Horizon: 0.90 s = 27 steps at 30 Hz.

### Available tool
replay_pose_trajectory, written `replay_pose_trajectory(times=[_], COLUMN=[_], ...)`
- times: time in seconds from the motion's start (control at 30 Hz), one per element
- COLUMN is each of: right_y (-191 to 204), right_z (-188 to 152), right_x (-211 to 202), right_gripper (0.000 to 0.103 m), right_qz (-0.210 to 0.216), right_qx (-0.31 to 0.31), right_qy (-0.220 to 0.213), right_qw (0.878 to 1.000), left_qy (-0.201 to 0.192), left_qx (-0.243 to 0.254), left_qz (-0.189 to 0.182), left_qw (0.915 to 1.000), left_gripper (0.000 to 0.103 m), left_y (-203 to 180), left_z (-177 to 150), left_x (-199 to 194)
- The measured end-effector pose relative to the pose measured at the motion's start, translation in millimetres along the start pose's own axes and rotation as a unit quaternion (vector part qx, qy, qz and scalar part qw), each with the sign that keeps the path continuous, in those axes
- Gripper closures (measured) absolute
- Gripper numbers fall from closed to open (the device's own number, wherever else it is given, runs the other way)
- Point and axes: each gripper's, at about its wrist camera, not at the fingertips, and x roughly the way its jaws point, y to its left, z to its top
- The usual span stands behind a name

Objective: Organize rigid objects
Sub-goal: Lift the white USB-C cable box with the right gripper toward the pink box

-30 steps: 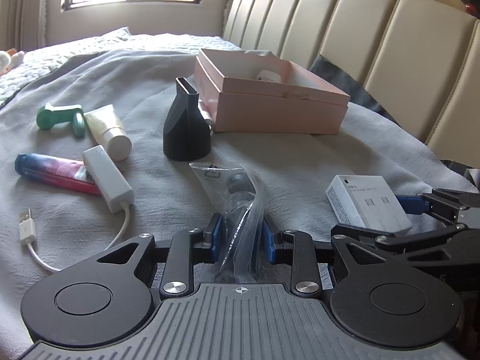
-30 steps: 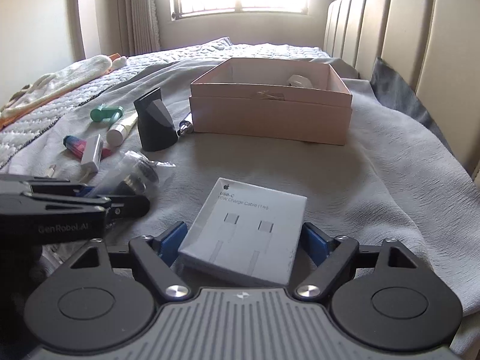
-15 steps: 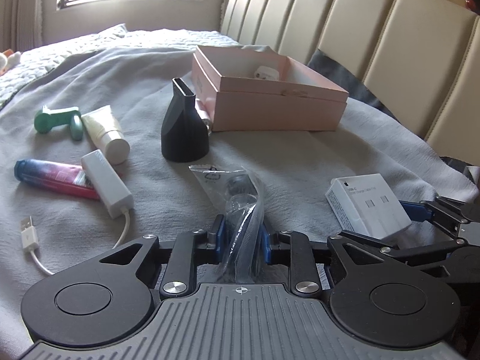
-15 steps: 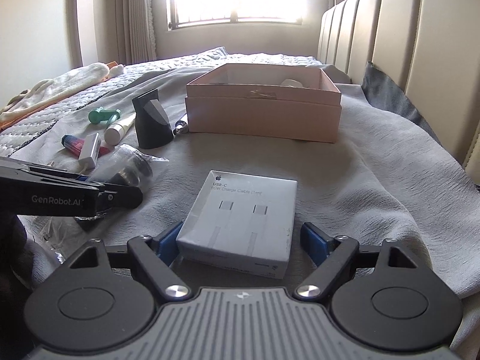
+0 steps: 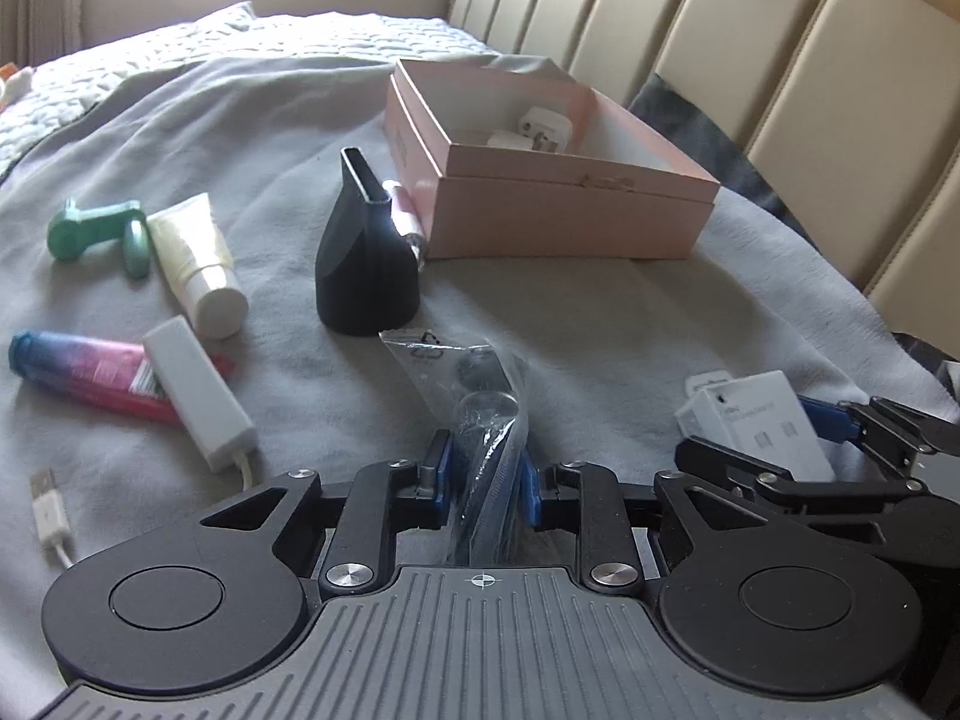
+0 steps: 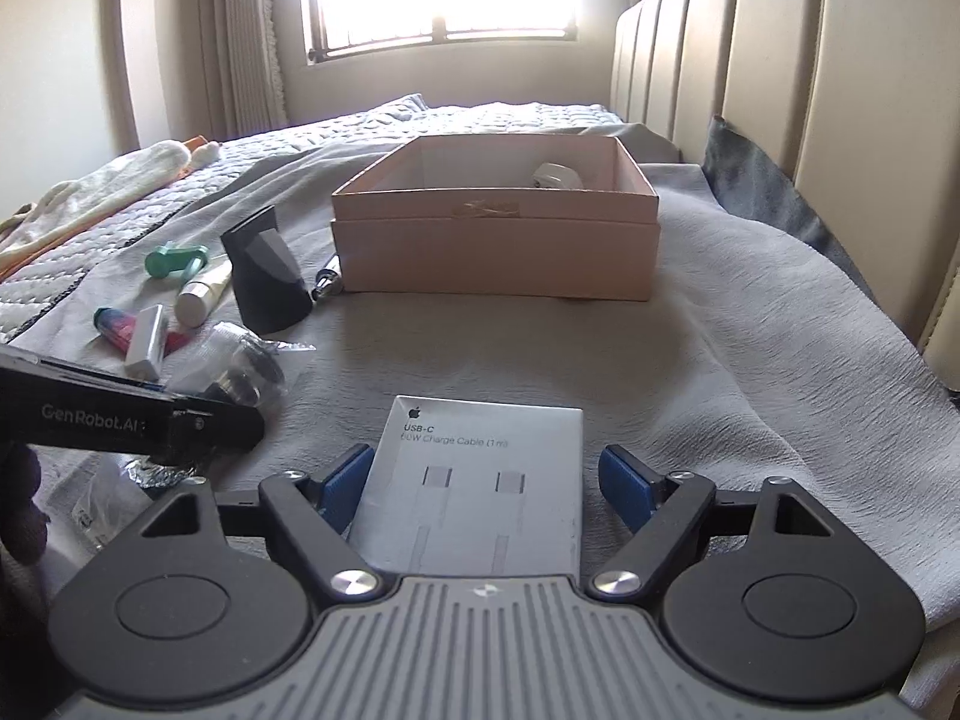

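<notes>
Left tongs (image 5: 483, 480): I am opening them around the bag (image 5: 486, 420).
Right tongs (image 6: 483, 480): I am closing them; cable box (image 6: 480, 480) between, left pad touching.
Pink box (image 6: 498, 252): at 12 o'clock.

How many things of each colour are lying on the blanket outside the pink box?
White: 3, the cable box, the adapter and the cream tube
Black: 1, the nozzle
Green: 1, the green thing
Pink and blue: 1, the tube
Pink: 1, the small bottle
Clear: 1, the bag
Total: 8
</notes>
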Motion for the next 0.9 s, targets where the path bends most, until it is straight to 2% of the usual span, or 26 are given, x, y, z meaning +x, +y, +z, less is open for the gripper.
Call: replay_pose_trajectory(times=[0.2,0.33,0.47,0.73,0.9], right_y=[2,3,3,2,4], right_z=[-1,-2,-2,0,-1], right_x=[4,6,7,7,6], right_gripper=[0.031,0.031,0.031,0.03,0.032], right_qz=[-0.011,-0.013,-0.015,-0.014,-0.014], right_qx=[-0.009,-0.017,-0.016,-0.008,-0.019], right_qy=[-0.002,-0.003,-0.004,-0.002,-0.003], right_qw=[1.0,1.0,1.0,1.0,1.0], left_qy=[-0.014,-0.029,-0.029,-0.04,-0.051], left_qx=[-0.017,0.008,0.004,0.037,0.021], left_qz=[0.003,0.001,-0.006,0.011,0.001], left_qw=[0.9997,0.9996,0.9995,0.9985,0.9985], left_gripper=[0.075,0.075,0.075,0.076,0.076], left_y=[1,0,3,-6,-2], left_z=[2,-7,-9,-13,-17], left_x=[8,4,2,1,-1])
